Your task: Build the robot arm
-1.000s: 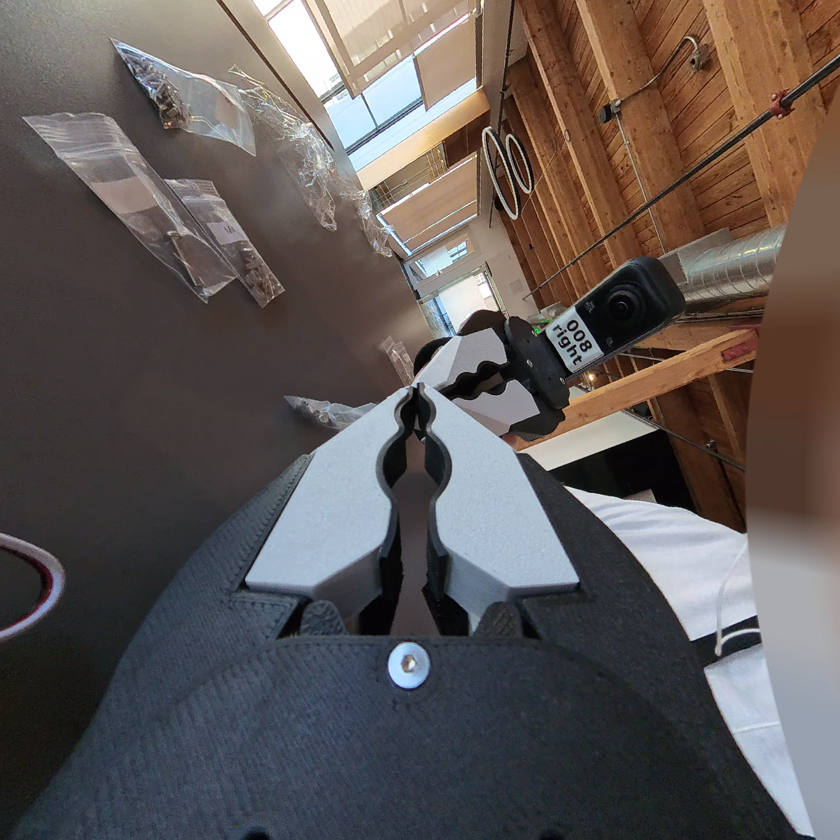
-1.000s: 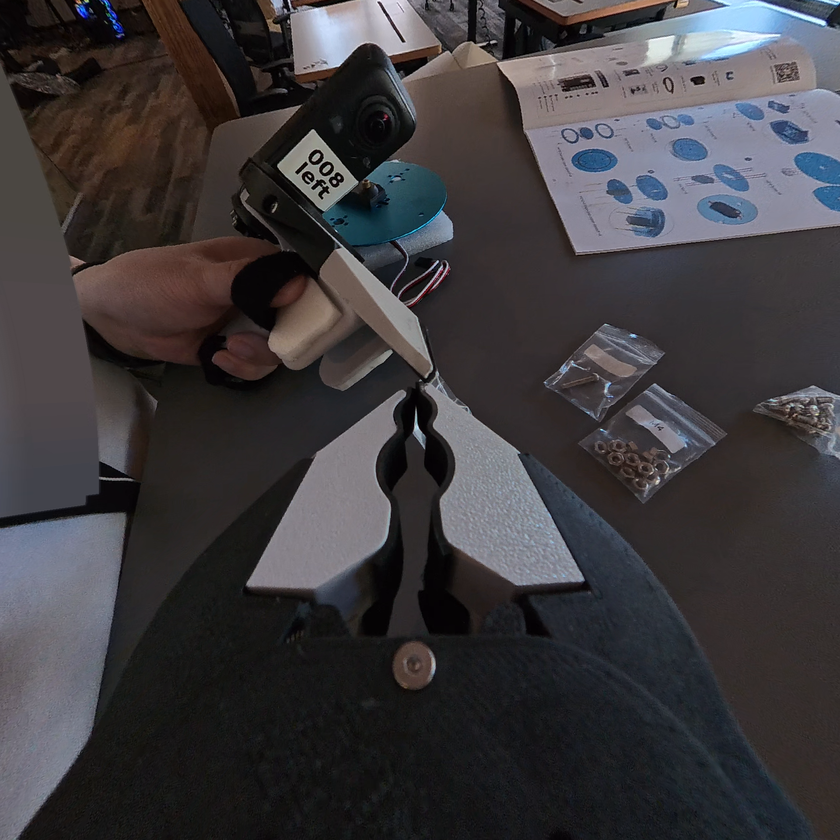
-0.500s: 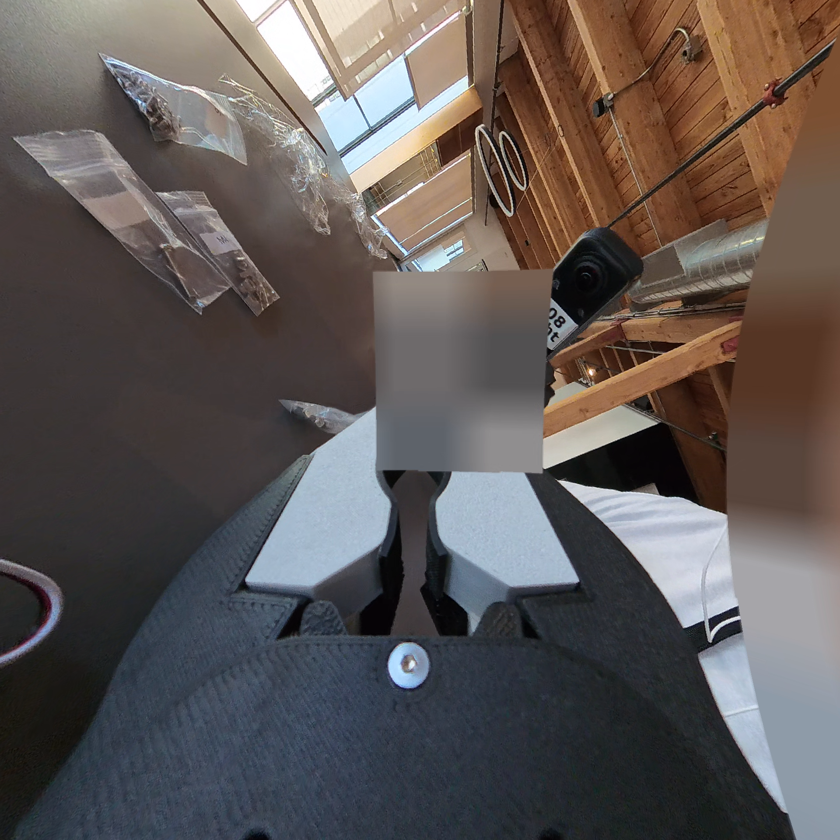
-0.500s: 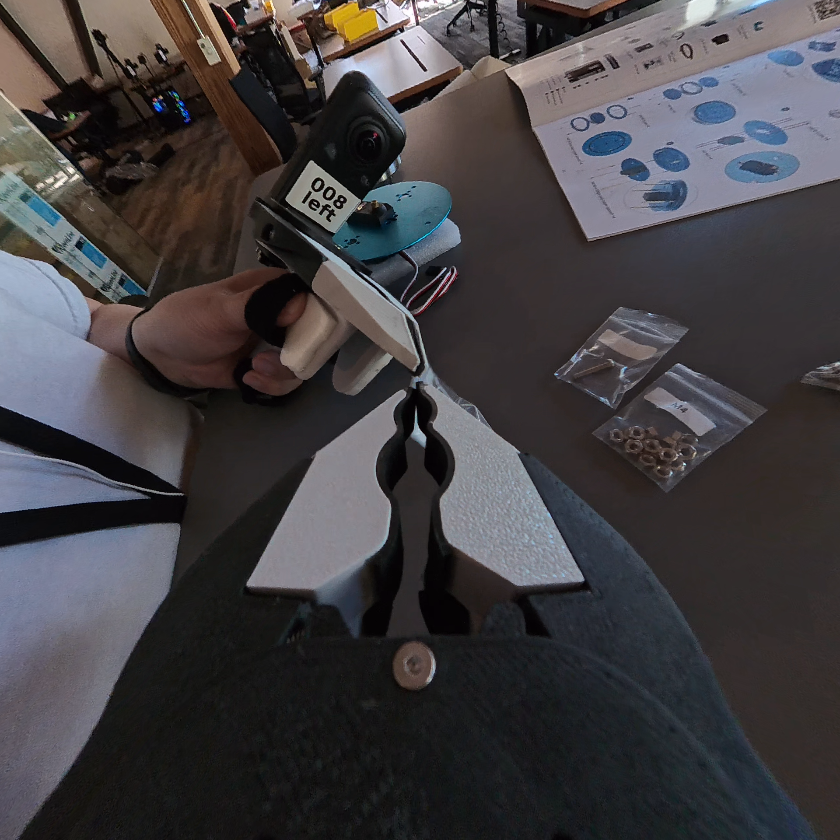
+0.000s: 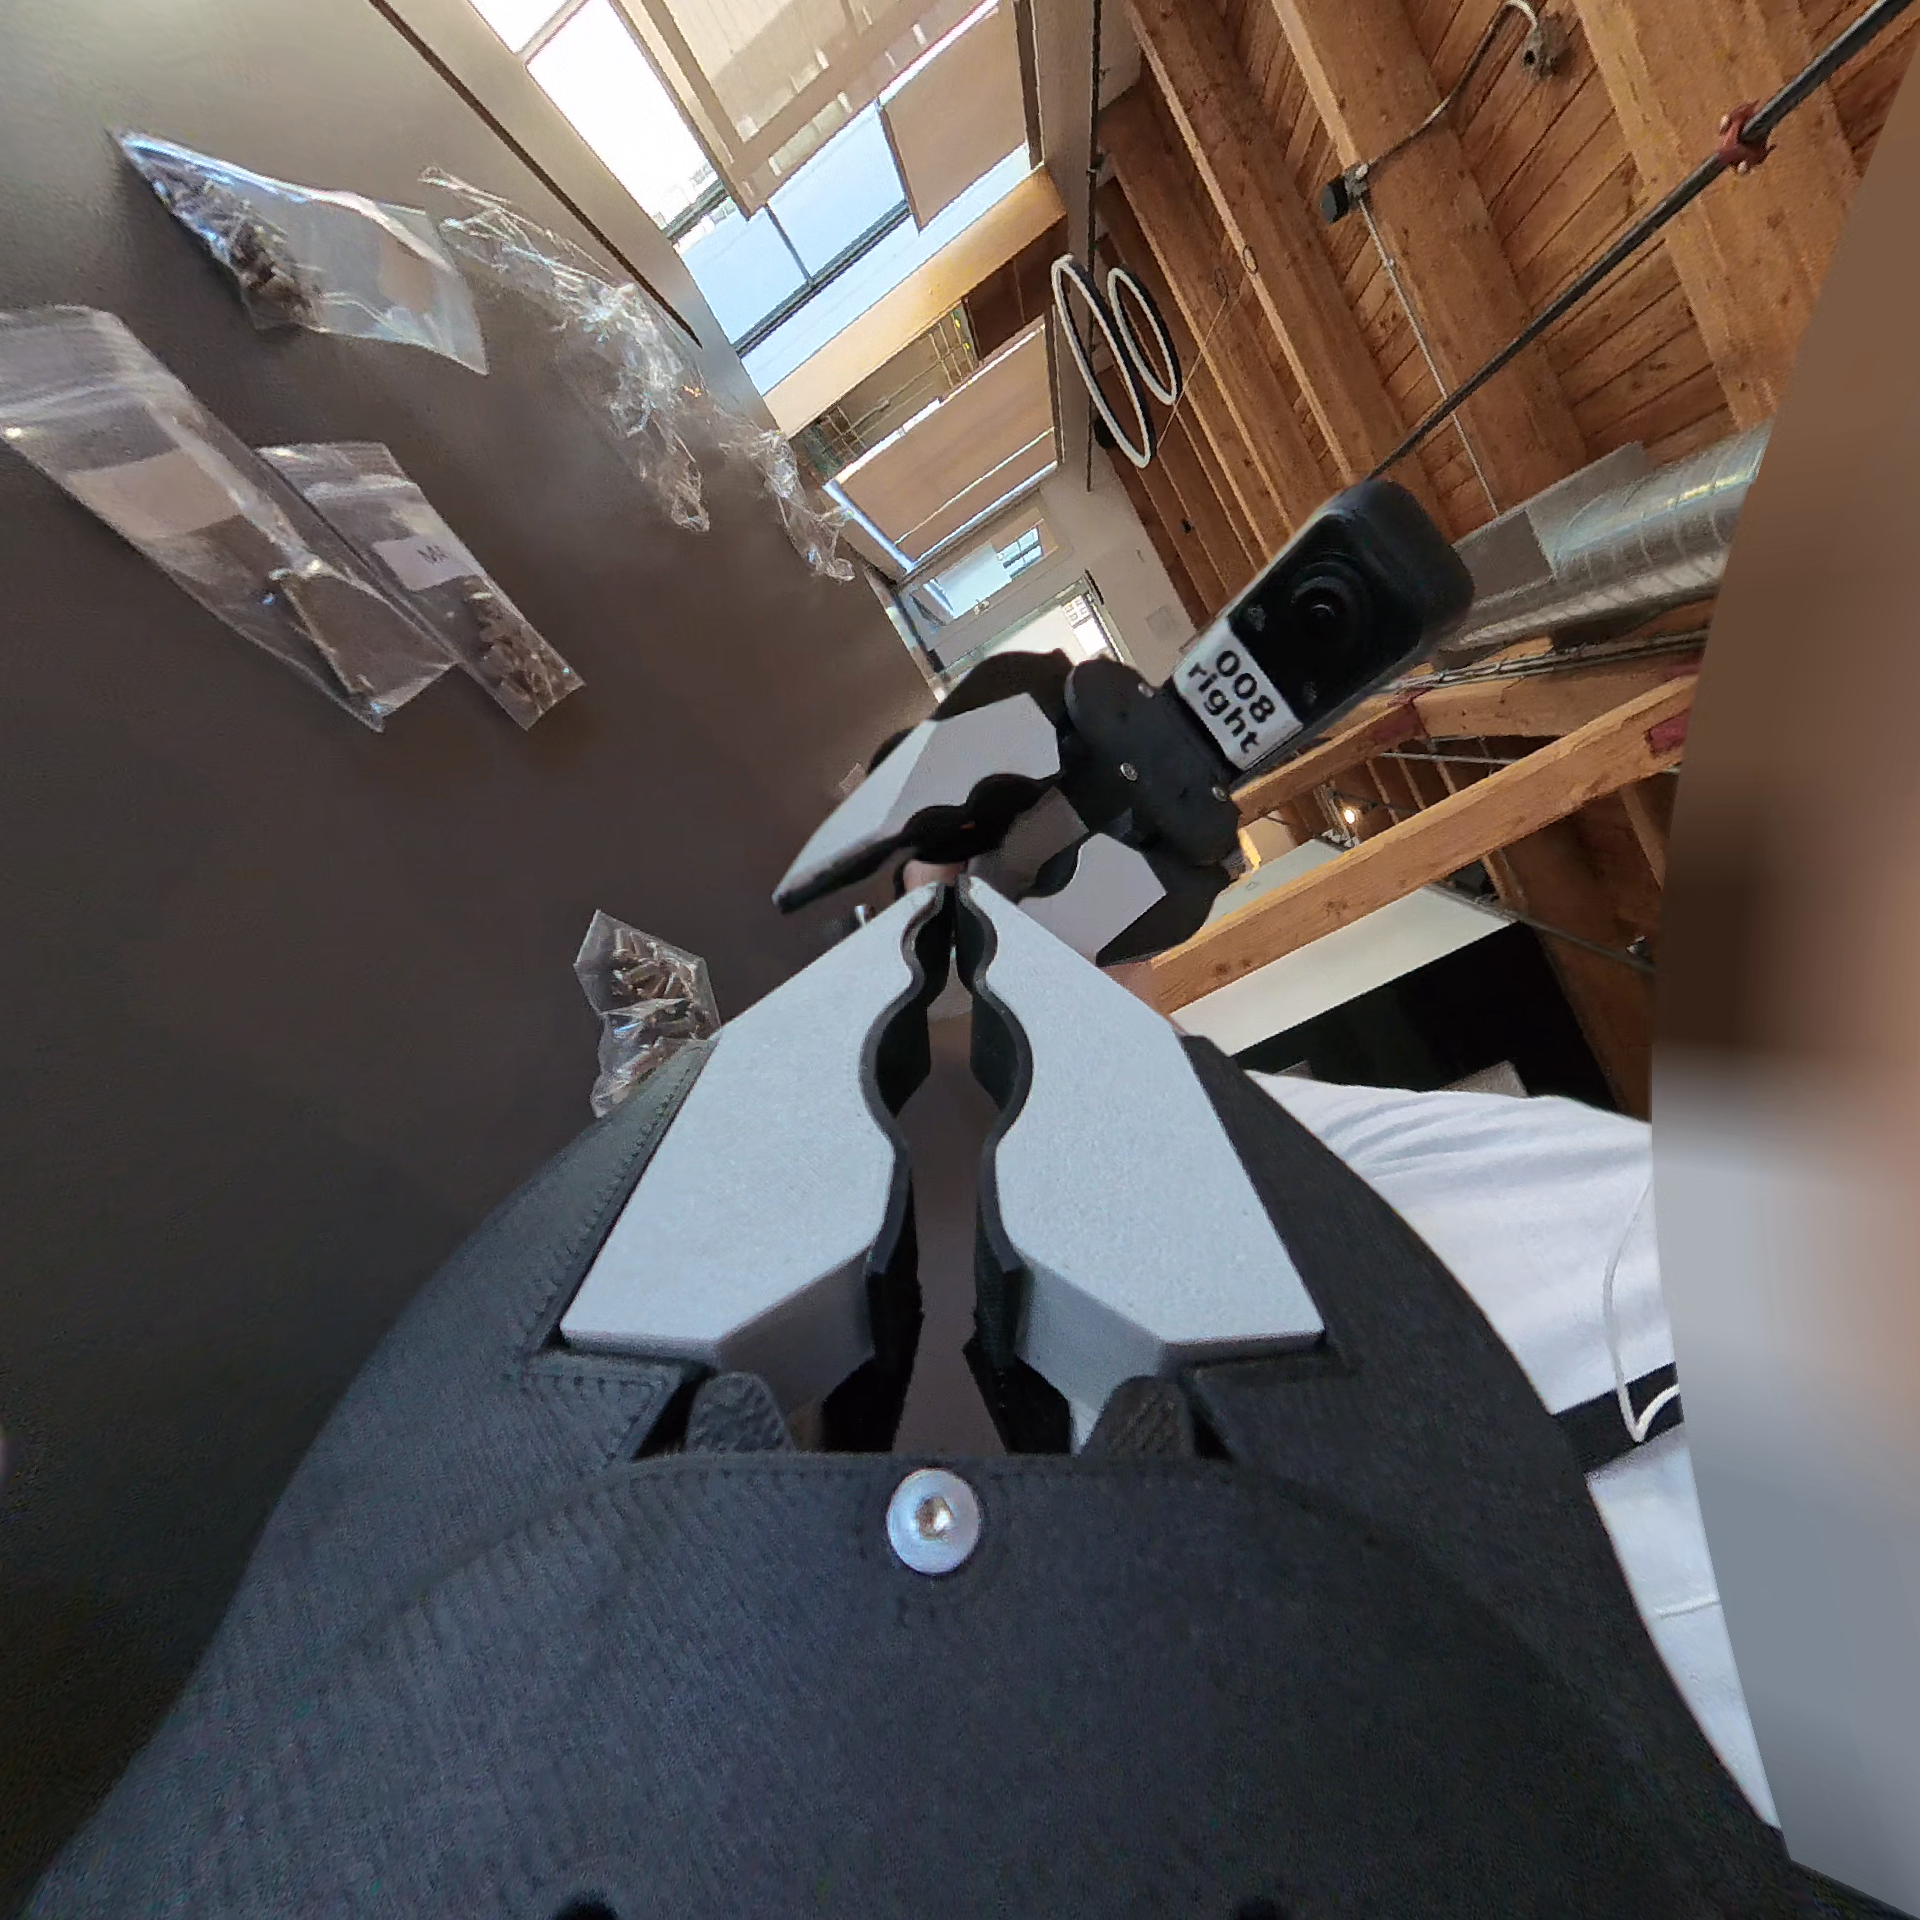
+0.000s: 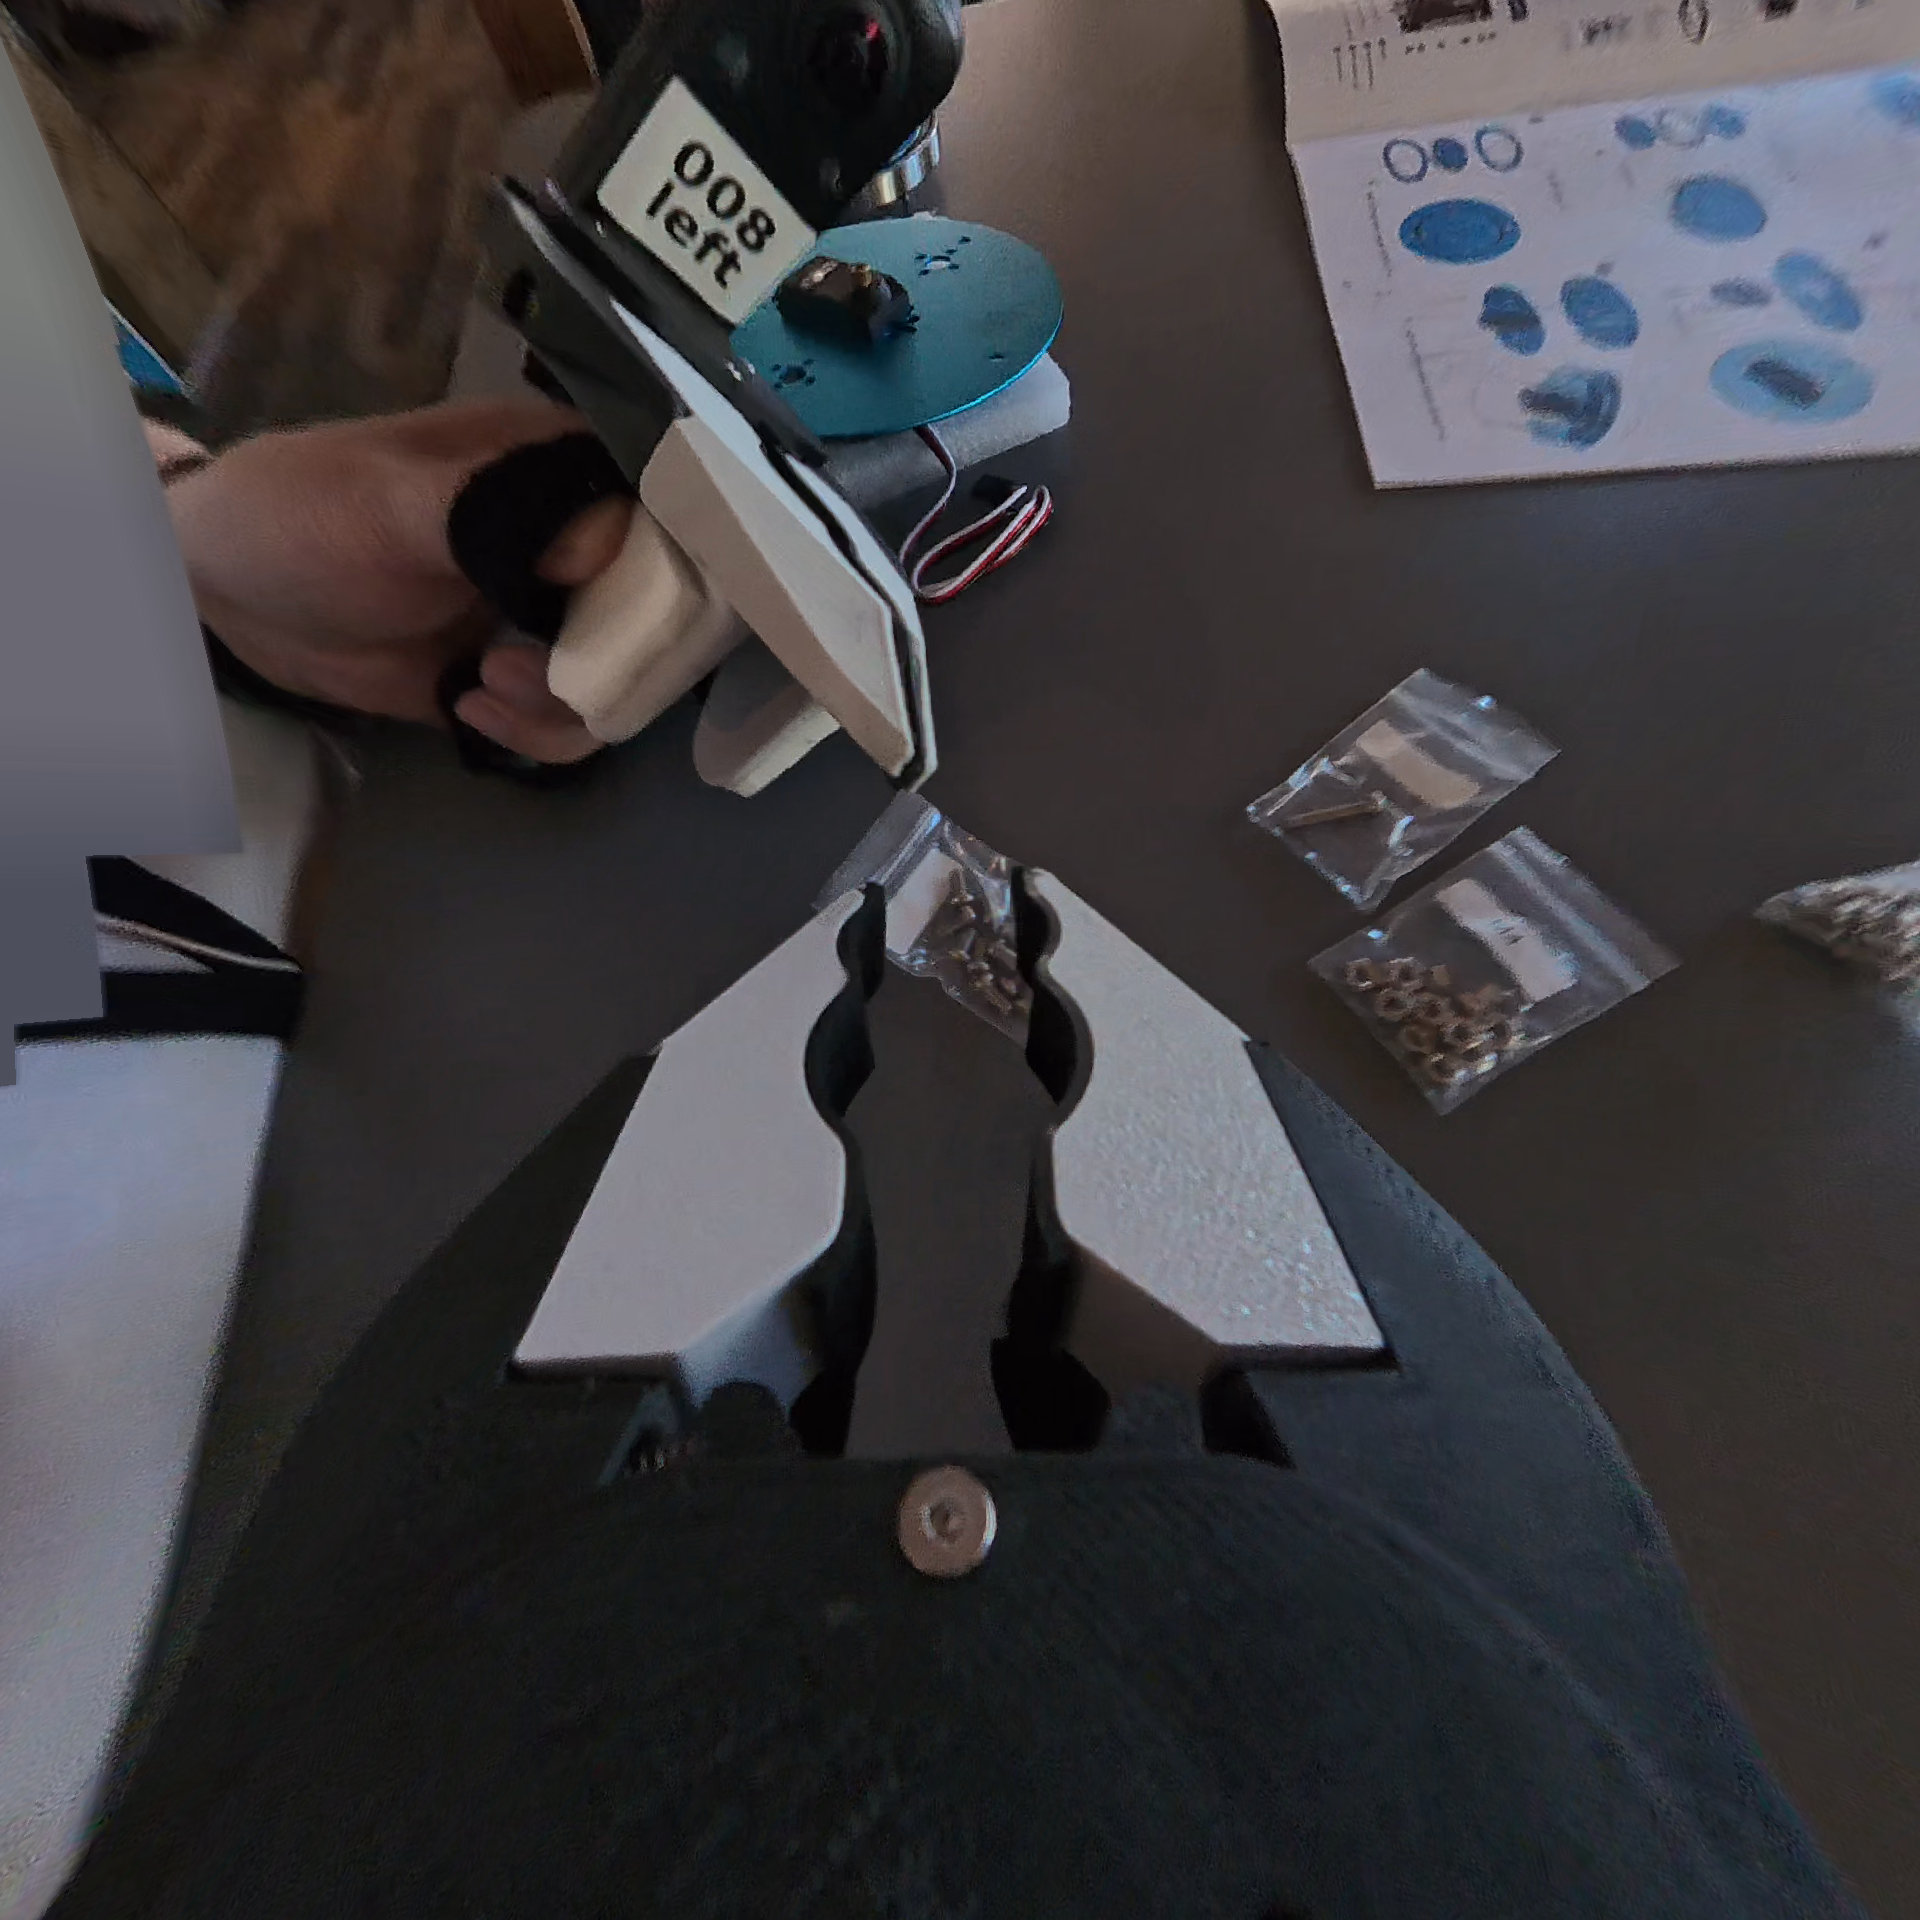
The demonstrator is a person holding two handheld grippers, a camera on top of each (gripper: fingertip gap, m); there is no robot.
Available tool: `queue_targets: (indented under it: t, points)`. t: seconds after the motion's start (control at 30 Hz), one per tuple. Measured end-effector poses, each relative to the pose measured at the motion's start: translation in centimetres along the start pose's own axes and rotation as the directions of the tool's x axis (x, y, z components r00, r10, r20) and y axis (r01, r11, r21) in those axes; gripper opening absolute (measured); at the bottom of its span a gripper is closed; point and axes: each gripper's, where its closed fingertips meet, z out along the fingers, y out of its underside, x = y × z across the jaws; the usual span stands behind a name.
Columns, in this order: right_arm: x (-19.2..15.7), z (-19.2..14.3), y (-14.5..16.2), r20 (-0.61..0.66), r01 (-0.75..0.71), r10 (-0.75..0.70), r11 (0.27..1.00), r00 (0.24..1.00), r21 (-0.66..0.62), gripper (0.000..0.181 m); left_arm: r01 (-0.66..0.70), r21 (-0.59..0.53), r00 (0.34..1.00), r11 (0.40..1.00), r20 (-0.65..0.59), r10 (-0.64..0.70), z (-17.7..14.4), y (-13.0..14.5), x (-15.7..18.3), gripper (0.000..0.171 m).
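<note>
Jaws apart beside screw bag

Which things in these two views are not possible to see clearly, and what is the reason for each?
Right wrist view: whether the left gripper pinches the screw bag; its shut tips cover the corner.
Right wrist view: the booklet, blurred and cut by the frame edges.
Right wrist view: the blue disc, partly behind the left gripper.
Right edge: another bag, cut off.

The booklet is blurred and cut off by the top and right edges.
</note>
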Motion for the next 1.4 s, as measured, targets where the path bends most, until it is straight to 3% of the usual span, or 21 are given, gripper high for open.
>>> queue_targets:
  t: [0.2,0.37,0.63,0.73,0.9,1.03,1.13,1.23,1.33,1.4]
  points:
    - [-0.7,-0.4,0.5,-0.030,0.366,-0.368,0.929,0.930,-0.053,0.041,-0.197,-0.014,0.980,0.980,0.011,0.197,-0.3,0.3,2.1,0.000]
    - [-1.3,0.7,1.8,-0.034,0.537,-0.546,0.831,0.837,-0.143,0.042,-0.376,0.039,0.926,0.926,0.054,0.374,-2.7,-0.5,4.0,0.000]
    - [-0.3,2.5,1.7,-0.085,0.579,-0.614,0.775,0.785,-0.252,0.031,-0.536,0.099,0.843,0.838,0.118,0.525,-7.1,-1.1,5.5,0.000]
    - [-0.5,3.2,2.2,-0.061,0.545,-0.582,0.790,0.811,-0.281,0.004,-0.525,0.089,0.850,0.846,0.110,0.516,-7.6,-1.0,5.2,0.000]
    - [-0.3,3.4,2.1,-0.089,0.573,-0.631,0.748,0.771,-0.336,0.000,-0.493,0.000,0.866,0.870,0.098,0.490,-7.4,0.1,4.0,0.000]
    - [-1.2,2.9,0.5,-0.075,0.447,-0.467,0.875,0.881,-0.185,0.000,-0.471,-0.084,0.871,0.878,0.114,0.479,-7.2,0.9,2.8,0.000]
    - [-1.2,1.7,-2.1,-0.006,0.190,-0.189,0.982,0.982,0.025,0.000,-0.448,-0.127,0.877,0.885,0.129,0.462,-6.8,1.1,2.1,0.007]
    - [-1.5,-0.2,-5.3,0.164,-0.106,0.066,0.963,0.984,0.249,0.000,-0.409,-0.126,0.897,0.904,0.128,0.424,-6.0,1.1,2.0,0.009]
    - [-1.9,-1.6,-6.3,0.297,-0.255,0.161,0.915,0.941,0.312,0.000,-0.370,-0.085,0.924,0.925,0.074,0.376,-5.0,0.4,3.2,0.010]
    - [-2.1,-2.2,-6.4,0.347,-0.304,0.189,0.899,0.919,0.316,0.000,-0.422,-0.067,0.901,0.904,0.083,0.427,-4.7,-0.4,3.8,0.011]
